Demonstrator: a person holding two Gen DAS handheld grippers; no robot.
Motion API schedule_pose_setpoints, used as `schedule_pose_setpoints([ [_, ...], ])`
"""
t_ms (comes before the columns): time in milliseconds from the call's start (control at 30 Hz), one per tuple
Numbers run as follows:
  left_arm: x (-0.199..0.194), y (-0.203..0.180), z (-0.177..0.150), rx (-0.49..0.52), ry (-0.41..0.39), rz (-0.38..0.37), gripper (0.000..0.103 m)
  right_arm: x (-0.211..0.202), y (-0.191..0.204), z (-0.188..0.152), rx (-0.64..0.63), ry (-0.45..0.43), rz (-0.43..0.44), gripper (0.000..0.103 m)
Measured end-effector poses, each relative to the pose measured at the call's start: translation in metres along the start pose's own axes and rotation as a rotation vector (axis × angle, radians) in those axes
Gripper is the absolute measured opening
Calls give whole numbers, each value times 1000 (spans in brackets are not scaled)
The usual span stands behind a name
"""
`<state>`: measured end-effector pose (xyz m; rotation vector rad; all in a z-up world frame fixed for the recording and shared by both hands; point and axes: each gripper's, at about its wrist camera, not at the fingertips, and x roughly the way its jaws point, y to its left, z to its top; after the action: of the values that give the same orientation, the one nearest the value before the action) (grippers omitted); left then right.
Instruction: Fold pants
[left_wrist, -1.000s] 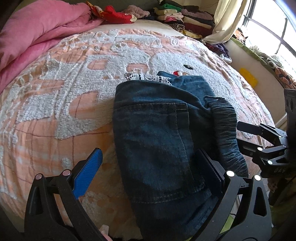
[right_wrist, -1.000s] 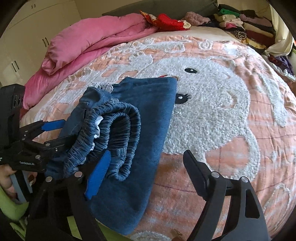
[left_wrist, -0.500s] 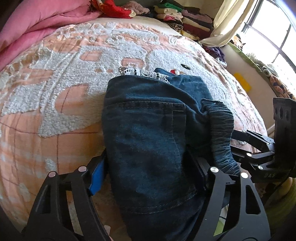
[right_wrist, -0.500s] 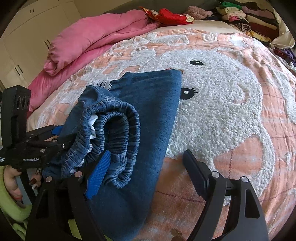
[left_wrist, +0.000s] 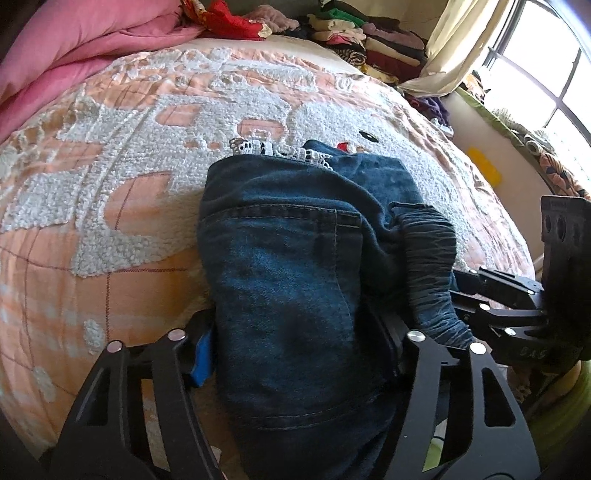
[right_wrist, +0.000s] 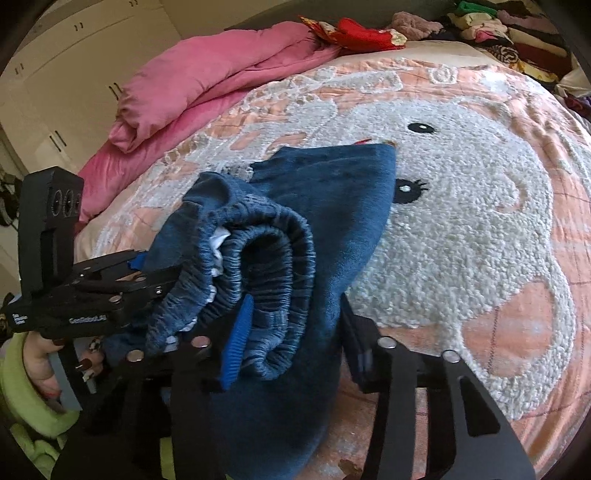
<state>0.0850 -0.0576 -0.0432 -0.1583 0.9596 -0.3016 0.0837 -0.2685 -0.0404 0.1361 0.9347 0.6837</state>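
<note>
Folded dark blue denim pants (left_wrist: 288, 280) lie on a peach and white plush blanket (left_wrist: 122, 206), with the elastic waistband (right_wrist: 266, 266) rolled up on one side. My left gripper (left_wrist: 295, 343) straddles the near end of the fold. Its jaws are closing, and the blue pad and the black finger touch the denim on both sides. My right gripper (right_wrist: 295, 343) is at the waistband side of the pants (right_wrist: 332, 206). Its jaws are closing too, with the blue pad pressed into the waistband roll. Each gripper shows in the other's view: right gripper (left_wrist: 498, 306), left gripper (right_wrist: 107, 291).
A pink duvet (right_wrist: 207, 85) is bunched along the far left of the bed. Stacked folded clothes (left_wrist: 373, 44) and a red garment (right_wrist: 354, 33) sit at the head. A window (left_wrist: 535, 74) is to the right, wardrobe doors (right_wrist: 74, 74) to the left. A hand in a green sleeve (right_wrist: 37, 369) holds the left gripper.
Both grippers' jaws have narrowed from wide apart onto the pants. The left one closed around the near end first; the right one closed on the waistband side in the last half second.
</note>
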Motion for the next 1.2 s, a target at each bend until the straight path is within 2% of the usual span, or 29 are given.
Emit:
schedule_pose_setpoints([
  [167,-4,-2,0,3,-12,-2,41,-1,7,1,-31,-11,12,32],
  [367,-11,-4,1,-2,-28,-10,33,-7,16,4,-62,-28,16,30],
  [733,-26,-10,8,-4,-51,-26,28,-20,29,9,-95,-54,16,30],
  [1200,-45,-16,29,-3,-104,-25,28,-36,39,29,-135,-113,7,30],
])
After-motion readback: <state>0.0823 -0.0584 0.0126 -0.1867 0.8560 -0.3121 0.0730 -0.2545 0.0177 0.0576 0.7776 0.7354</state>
